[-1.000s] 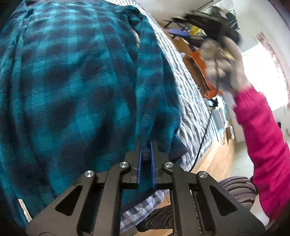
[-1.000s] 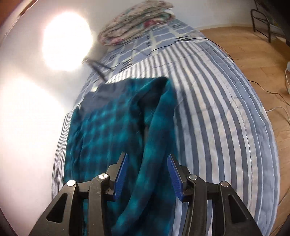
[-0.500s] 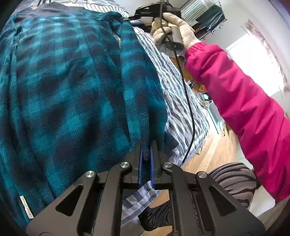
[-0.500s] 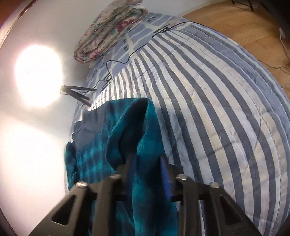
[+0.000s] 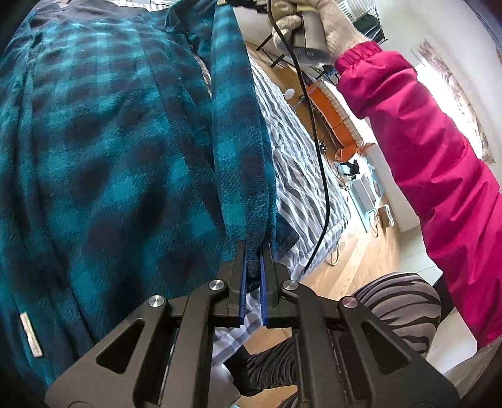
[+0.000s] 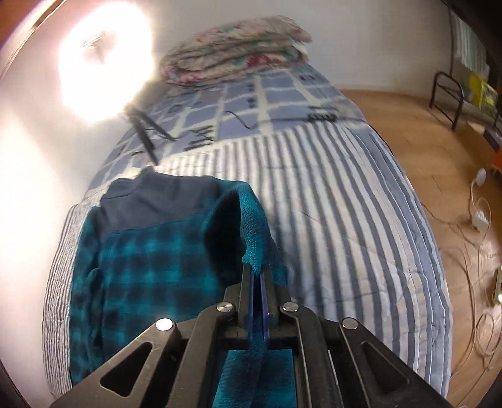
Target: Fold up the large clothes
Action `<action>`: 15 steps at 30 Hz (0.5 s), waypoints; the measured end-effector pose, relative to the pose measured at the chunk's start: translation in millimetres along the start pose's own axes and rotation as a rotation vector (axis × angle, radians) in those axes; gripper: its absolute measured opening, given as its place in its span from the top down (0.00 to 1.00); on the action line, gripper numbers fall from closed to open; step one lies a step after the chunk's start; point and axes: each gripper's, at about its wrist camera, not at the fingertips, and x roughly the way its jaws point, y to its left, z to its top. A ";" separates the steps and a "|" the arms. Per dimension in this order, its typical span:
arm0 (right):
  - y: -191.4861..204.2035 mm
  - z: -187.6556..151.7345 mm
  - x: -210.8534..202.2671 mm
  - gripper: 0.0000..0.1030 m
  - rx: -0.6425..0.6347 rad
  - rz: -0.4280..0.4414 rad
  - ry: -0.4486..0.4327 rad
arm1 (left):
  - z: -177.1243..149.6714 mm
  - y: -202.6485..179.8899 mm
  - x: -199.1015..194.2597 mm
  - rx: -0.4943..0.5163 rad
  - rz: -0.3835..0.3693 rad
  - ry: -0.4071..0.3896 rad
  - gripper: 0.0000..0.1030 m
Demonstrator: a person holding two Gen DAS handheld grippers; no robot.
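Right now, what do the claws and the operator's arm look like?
Both claws, left and right, are matte black linkages with silver pivot bolts, triangular cutouts and blue finger pads. The right arm has a magenta sleeve, a beige knit glove and a trailing black cable.

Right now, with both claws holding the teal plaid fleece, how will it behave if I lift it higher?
The fleece garment will probably hang floppy: between the left claw and right claw its edge already droops in soft folds. It looks thick and plush, so likely heavy enough to sag. The fuzzy pile should grip the pads rather than slip.
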 end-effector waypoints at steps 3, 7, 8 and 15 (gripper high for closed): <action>37.9 2.9 -4.2 0.99 -0.092 0.002 -0.007 | -9.8 8.6 -12.7 -0.030 -0.013 -0.015 0.96; 94.7 4.9 11.7 0.99 -0.214 0.002 0.012 | -22.8 25.7 -20.4 -0.099 -0.039 -0.022 0.96; 110.5 4.1 21.0 0.99 -0.251 -0.006 0.025 | -25.6 29.7 -19.6 -0.110 -0.039 -0.015 0.96; 182.6 -24.9 98.4 0.96 -0.419 -0.013 0.146 | -36.9 44.6 -15.9 -0.146 -0.001 0.019 0.96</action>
